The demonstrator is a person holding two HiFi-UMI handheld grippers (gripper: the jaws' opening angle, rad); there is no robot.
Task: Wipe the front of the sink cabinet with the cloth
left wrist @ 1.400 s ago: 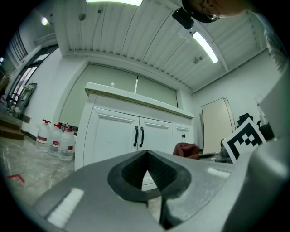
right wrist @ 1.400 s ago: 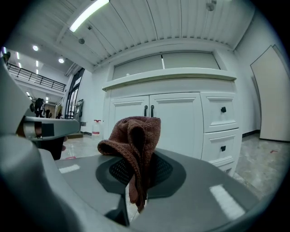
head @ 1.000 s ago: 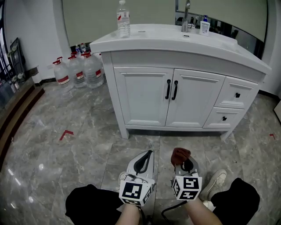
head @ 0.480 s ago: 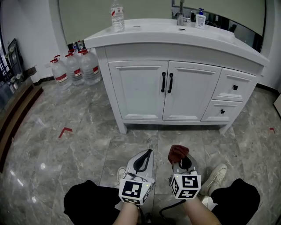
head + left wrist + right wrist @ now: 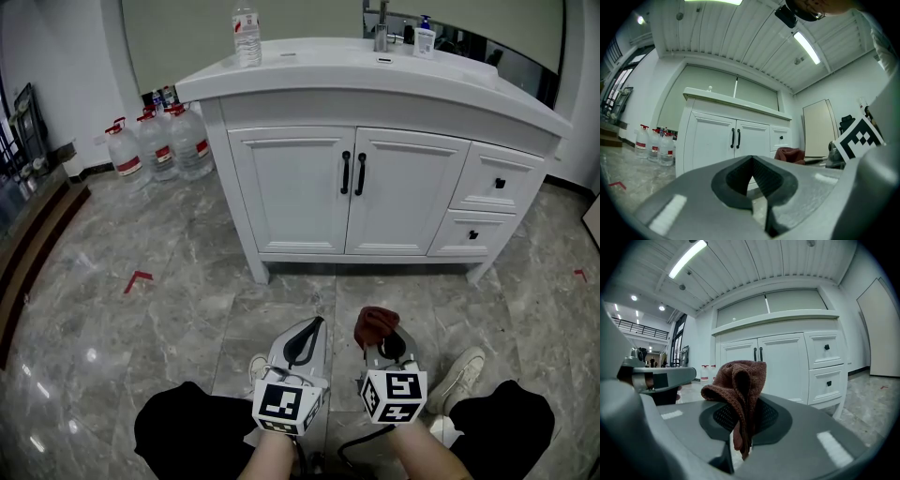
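The white sink cabinet [image 5: 375, 187] stands ahead with two doors with black handles [image 5: 352, 173] and two drawers at the right. It also fills the middle of both gripper views, as the cabinet [image 5: 726, 140] and the cabinet [image 5: 787, 364]. My right gripper [image 5: 380, 337] is shut on a reddish-brown cloth [image 5: 373, 323], which bunches up between the jaws as the cloth [image 5: 738, 385]. My left gripper [image 5: 305, 339] is shut with nothing in it. Both are held low over the floor, well short of the cabinet front.
Large water bottles [image 5: 159, 141] stand on the floor left of the cabinet. A plastic bottle [image 5: 247, 33], a tap [image 5: 380, 26] and a soap bottle [image 5: 425, 37] are on the countertop. The floor is grey marble tile with a red mark [image 5: 138, 279]. The person's shoe [image 5: 461, 375] is at the right.
The view has tipped slightly, so the cabinet sits a little higher in the picture. Both grippers hold their positions, the cloth still in the right one.
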